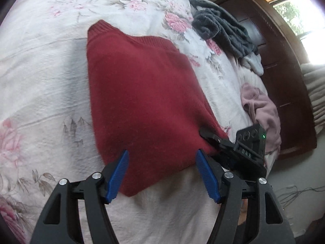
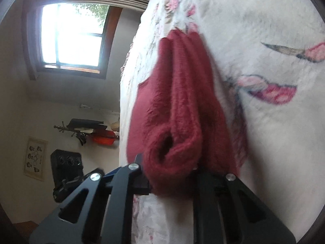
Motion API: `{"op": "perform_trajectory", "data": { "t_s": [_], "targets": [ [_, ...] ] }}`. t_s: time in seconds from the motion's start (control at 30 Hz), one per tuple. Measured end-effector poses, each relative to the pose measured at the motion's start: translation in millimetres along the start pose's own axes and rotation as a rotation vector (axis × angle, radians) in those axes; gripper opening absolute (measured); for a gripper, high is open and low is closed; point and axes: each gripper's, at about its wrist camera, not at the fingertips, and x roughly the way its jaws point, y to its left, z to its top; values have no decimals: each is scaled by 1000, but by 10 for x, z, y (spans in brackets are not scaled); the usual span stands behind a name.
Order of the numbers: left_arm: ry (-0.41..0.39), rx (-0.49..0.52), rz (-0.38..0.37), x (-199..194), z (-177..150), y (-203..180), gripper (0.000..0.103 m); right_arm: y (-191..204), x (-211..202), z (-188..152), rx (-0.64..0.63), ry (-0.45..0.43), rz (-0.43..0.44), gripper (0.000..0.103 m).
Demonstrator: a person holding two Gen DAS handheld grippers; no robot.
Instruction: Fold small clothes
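Red sweater (image 1: 142, 93) on the floral bedspread (image 1: 40, 71)

Left gripper (image 1: 162, 158) hovers over its near edge, fingers wide; right gripper (image 2: 172, 174) clamps a bunched corner of the sweater.

Floral bed cover (image 1: 40, 71) w/ red sweater (image 1: 142, 93), grey (image 1: 223, 28) & pink clothes (image 1: 262, 109).
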Motion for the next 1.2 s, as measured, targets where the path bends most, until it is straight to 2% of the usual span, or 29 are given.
{"op": "perform_trajectory", "data": {
  "t_s": [0.1,0.23,0.27,0.33,0.4,0.47,0.53,0.63,0.67,0.7,0.73,0.83,0.9,0.93,1.0,1.03,1.1,1.13,1.2],
  "targets": [
    [-9,3,-22,-71,-22,-33,67,107,12,-180,-3,32,4,11],
    [39,44,-35,22,-73,-108,67,22,-23,-239,-10,23,-64,14],
    [47,52,-32,53,-78,-122,67,10,-24,-216,-19,14,-78,21],
    [55,70,-34,94,-77,-156,67,101,-117,-121,-46,-8,-44,30],
    [49,88,-48,111,-76,-193,67,252,-186,27,-91,-11,-64,66],
    [54,96,-61,154,-103,-206,67,328,-157,204,-126,20,-108,67],
    [71,90,-67,220,-145,-187,67,335,-16,496,-116,99,-106,67],
    [84,74,-72,305,-215,-139,67,308,308,824,-121,212,-180,65],
    [85,68,-75,319,-238,-129,67,299,424,884,-115,257,-199,51],
    [83,64,-77,325,-255,-124,67,298,506,911,-112,288,-225,17],
    [78,62,-82,321,-274,-126,67,333,521,913,-132,295,-250,13],
    [68,83,-104,306,-312,-166,67,618,376,864,-278,223,-328,11],
    [78,83,-111,349,-327,-156,68,540,269,858,-286,172,-386,11],
    [82,77,-114,369,-328,-142,68,454,281,874,-273,174,-415,11],
    [85,70,-117,368,-320,-131,67,325,348,852,-265,197,-414,13],
    [73,77,-129,322,-305,-141,67,376,355,819,-315,199,-412,14],
    [35,94,-155,208,-243,-167,67,426,268,821,-340,201,-402,23],
    [6,101,-176,133,-195,-168,67,465,241,863,-335,186,-407,25],
    [-31,104,-214,57,-114,-161,67,621,116,985,-353,82,-421,27]
  ]
}}
